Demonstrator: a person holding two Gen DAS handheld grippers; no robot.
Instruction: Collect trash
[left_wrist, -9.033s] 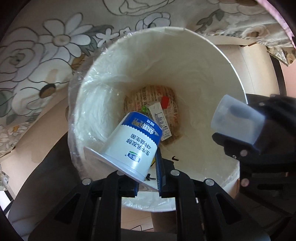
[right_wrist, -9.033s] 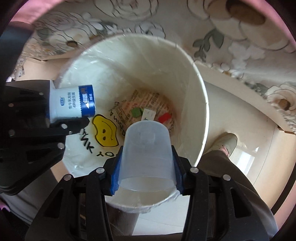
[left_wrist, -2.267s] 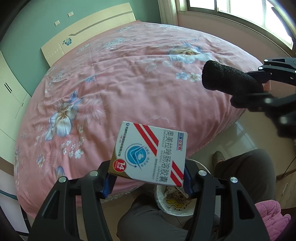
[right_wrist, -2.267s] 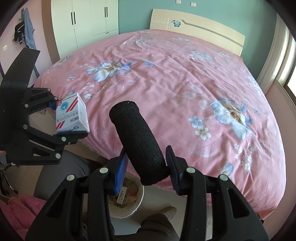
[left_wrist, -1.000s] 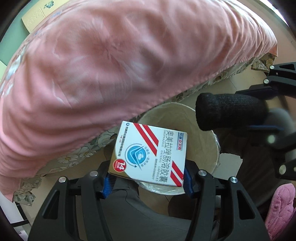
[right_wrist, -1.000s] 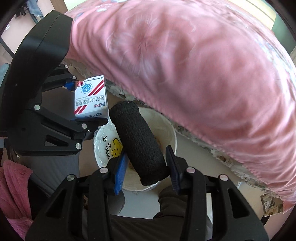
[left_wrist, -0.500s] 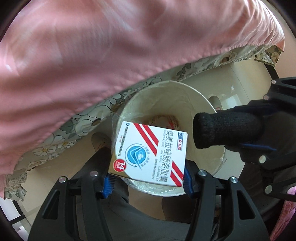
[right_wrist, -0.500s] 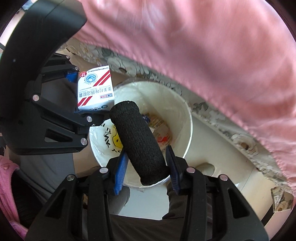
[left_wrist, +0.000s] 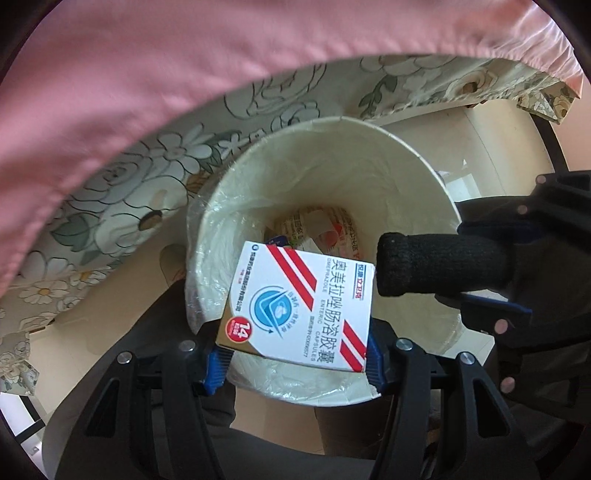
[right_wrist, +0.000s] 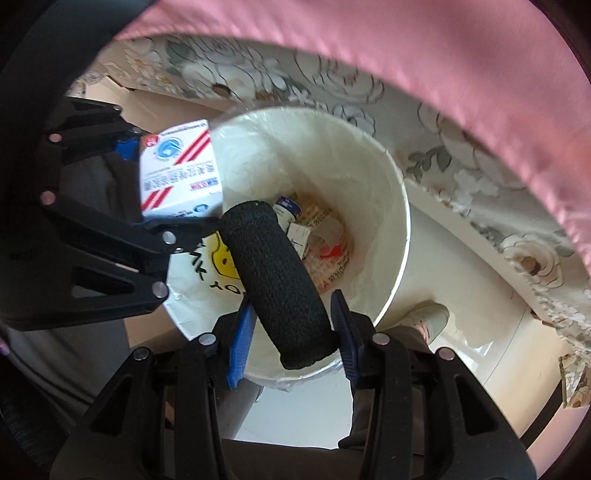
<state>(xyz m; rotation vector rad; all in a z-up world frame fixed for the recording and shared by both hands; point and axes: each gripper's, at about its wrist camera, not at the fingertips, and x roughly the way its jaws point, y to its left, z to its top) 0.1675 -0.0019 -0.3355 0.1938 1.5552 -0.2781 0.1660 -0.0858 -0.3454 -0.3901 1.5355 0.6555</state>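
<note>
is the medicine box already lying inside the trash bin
No, the medicine box is clamped in the left gripper above the open trash bin, not down among the trash.

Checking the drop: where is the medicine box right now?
Left-wrist view: medicine box clamped in the left tool, above the bin's near rim, beside the black foam roll.

both grippers lower, bin (left_wrist: 436, 177) nearer

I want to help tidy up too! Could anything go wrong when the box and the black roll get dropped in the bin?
Maybe. The medicine box in the left tool sits near the bin rim, so it might clip the edge. The black roll in the right tool is long and could wedge on the trash inside.
</note>
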